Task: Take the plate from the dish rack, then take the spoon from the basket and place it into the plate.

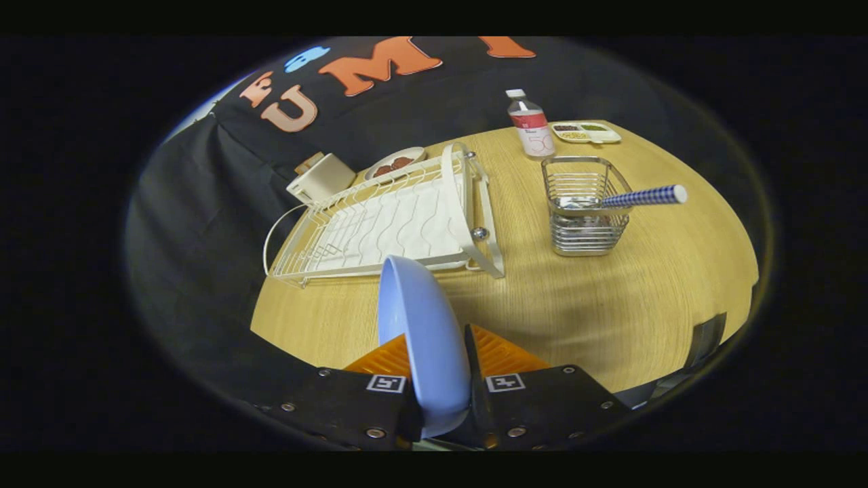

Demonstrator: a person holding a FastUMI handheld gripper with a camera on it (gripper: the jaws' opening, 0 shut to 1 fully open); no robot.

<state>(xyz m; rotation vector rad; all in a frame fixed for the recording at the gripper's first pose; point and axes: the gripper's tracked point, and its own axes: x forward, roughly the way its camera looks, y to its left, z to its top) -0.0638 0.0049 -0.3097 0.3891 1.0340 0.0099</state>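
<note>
plate: pale blue, glossy, held on edge | gripper: 2 fingers clamped on plate

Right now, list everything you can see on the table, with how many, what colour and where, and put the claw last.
plate: one, light blue, held on edge between the fingers, in front of the dish rack.
dish rack: one, white wire, empty, beyond the plate.
basket: one, silver wire, beside the rack.
spoon: one, blue-and-white checked handle sticking out of the basket.
bottle: one, clear with a red label and white cap, behind the basket.
divided tray: one, pale, beside the bottle.
small dish: one, white with brown food, behind the rack.
white box: one, at the rack's far corner.
table: one, light wood.
claw: one, shut on the plate.
</note>
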